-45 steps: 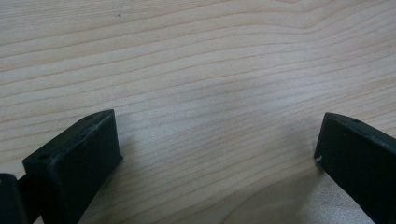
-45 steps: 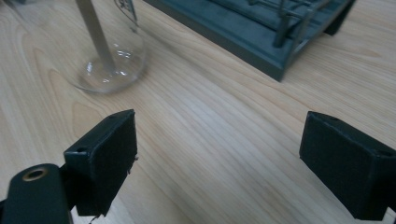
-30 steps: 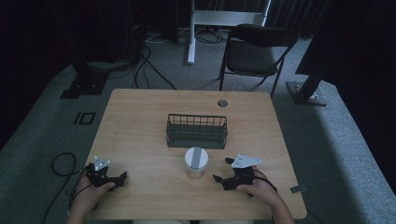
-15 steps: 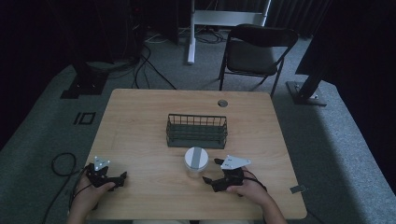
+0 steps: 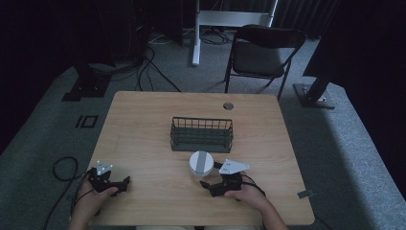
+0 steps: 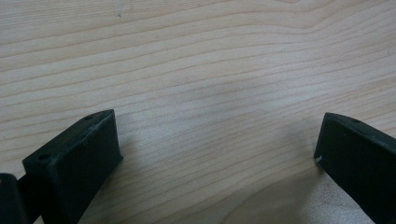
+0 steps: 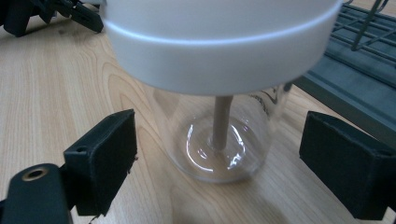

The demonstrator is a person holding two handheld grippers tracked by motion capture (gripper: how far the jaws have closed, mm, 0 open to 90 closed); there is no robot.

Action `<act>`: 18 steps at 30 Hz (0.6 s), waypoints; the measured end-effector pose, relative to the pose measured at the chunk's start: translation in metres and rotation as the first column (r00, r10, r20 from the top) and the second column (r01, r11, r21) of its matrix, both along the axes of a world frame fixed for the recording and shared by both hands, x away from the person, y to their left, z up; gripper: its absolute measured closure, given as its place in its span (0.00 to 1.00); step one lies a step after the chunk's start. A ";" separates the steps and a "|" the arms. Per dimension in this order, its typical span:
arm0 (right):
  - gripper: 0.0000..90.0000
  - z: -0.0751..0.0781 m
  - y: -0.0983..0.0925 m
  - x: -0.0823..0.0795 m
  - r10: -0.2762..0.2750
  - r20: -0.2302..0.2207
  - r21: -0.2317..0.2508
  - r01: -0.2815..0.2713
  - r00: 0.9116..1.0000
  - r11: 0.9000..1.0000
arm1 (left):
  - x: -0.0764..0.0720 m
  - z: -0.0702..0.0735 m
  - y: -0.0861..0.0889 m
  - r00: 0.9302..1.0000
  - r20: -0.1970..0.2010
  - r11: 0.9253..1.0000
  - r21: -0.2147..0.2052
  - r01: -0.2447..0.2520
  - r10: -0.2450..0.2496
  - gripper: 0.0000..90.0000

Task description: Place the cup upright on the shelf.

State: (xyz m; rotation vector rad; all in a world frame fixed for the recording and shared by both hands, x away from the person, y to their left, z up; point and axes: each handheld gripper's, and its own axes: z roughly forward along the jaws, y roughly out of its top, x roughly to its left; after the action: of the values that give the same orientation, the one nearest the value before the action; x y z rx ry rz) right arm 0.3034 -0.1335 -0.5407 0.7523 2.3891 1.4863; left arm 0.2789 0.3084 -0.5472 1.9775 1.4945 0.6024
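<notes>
Low over the table, right gripper (image 5: 210, 184) jaws gape beside jar (image 5: 201, 163); left gripper (image 5: 122, 183) likewise agape.

A dark wire basket (image 5: 201, 134) stands upright near the middle of the wooden table (image 5: 143, 124). A small round grommet (image 5: 228, 105) sits near the table's far edge. Beyond it, a black folding chair (image 5: 261, 52) stands on grey carpet, with cables (image 5: 148, 62) trailing across the floor.

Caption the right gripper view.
Open right gripper straddling a clear white-lidded jar beside the wire basket.
</notes>
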 end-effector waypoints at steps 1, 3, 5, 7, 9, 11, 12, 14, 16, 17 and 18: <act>0.12 0.000 0.001 0.000 -0.002 0.001 0.005 0.002 1.000 1.000 | 0.000 0.000 0.000 1.000 0.000 1.000 0.000 0.000 0.000 0.00; 0.12 -0.001 0.004 0.000 -0.011 0.007 0.011 0.011 1.000 1.000 | 0.000 0.000 0.000 1.000 0.000 1.000 0.000 0.000 0.000 0.00; 0.12 -0.002 0.007 0.000 -0.011 0.006 0.018 0.011 1.000 1.000 | 0.000 0.000 0.000 1.000 0.000 1.000 0.000 0.000 0.000 0.00; 0.12 -0.003 0.010 0.000 -0.015 0.007 0.023 0.014 1.000 1.000 | 0.000 0.000 0.000 1.000 0.000 1.000 0.000 0.000 0.000 0.00; 0.12 -0.003 0.013 0.000 -0.025 0.004 0.038 0.024 1.000 0.999 | 0.000 0.000 0.000 1.000 0.000 1.000 0.000 0.000 0.000 0.00; 0.12 -0.003 0.015 0.001 -0.031 0.011 0.041 0.030 0.999 0.999 | 0.000 0.000 0.000 1.000 0.000 1.000 0.000 0.000 0.000 0.00; 0.12 -0.003 0.016 0.001 -0.029 0.016 0.039 0.028 0.999 0.999 | 0.000 0.000 0.000 1.000 0.000 1.000 0.000 0.000 0.000 0.00; 0.12 -0.003 0.018 0.002 -0.045 0.025 0.043 0.044 0.999 0.998 | 0.000 0.000 0.000 1.000 0.000 1.000 0.000 0.000 0.000 0.00; 0.13 -0.003 0.019 0.002 -0.045 0.025 0.043 0.044 0.999 0.998 | 0.000 0.000 0.000 1.000 0.000 1.000 0.000 0.000 0.000 0.00; 0.14 -0.003 0.021 0.002 -0.058 0.026 0.046 0.057 0.998 0.997 | 0.000 0.000 0.000 1.000 0.000 1.000 0.000 0.000 0.000 0.00; 0.14 -0.003 0.021 0.002 -0.056 0.024 0.047 0.055 0.998 0.997 | 0.000 0.000 0.000 1.000 0.000 1.000 0.000 0.000 0.000 0.00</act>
State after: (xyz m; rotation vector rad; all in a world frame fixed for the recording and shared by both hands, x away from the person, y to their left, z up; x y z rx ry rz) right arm 0.3058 -0.1123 -0.5440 0.7989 2.3037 1.5252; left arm 0.2789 0.3084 -0.5472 1.9772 1.4945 0.6025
